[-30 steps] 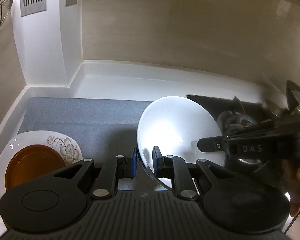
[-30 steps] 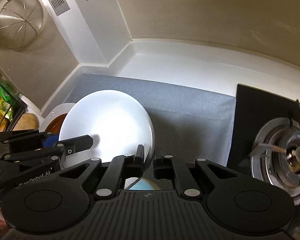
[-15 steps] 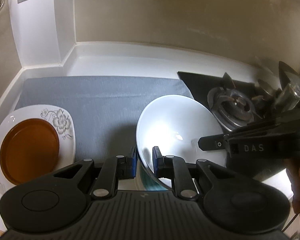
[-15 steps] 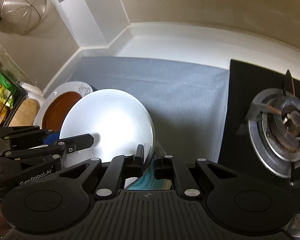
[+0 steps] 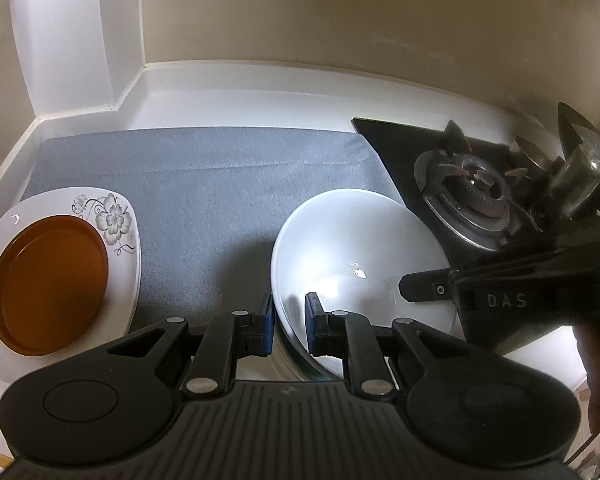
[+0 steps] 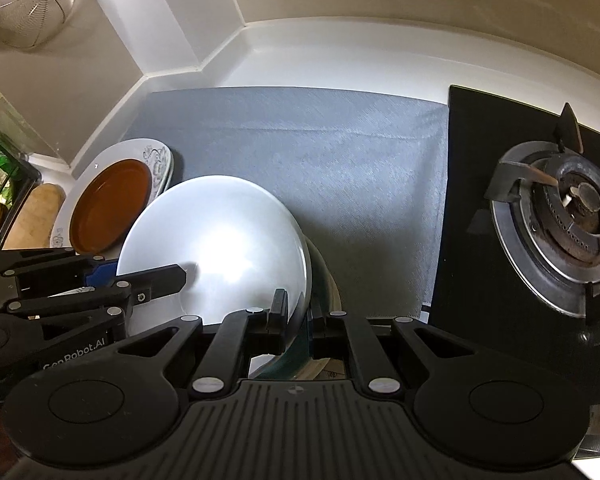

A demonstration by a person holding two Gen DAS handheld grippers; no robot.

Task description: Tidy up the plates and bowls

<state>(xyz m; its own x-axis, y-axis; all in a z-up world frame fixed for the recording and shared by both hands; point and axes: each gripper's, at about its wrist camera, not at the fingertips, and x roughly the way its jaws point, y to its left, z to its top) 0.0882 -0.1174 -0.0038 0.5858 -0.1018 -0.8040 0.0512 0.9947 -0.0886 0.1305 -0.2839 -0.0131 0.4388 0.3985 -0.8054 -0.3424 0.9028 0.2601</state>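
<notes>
The left gripper [image 5: 288,320] is clamped on the near-left rim of the white bowl [image 5: 352,264], and the right gripper [image 6: 298,316] pinches its near-right rim; both point steeply down. The bowl hangs tilted over the grey mat [image 5: 220,200], above other dishes at the near edge. To the left, a brown plate [image 5: 48,284] lies in a floral plate [image 5: 116,216]; a gas burner [image 6: 568,216] sits right.

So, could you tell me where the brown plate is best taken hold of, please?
By its raised rim, I'd say. The brown plate lies flat inside the flowered plate, so only its upstanding edge offers a pinch. Come from above on the grey mat side, one finger inside the rim, one outside.
</notes>
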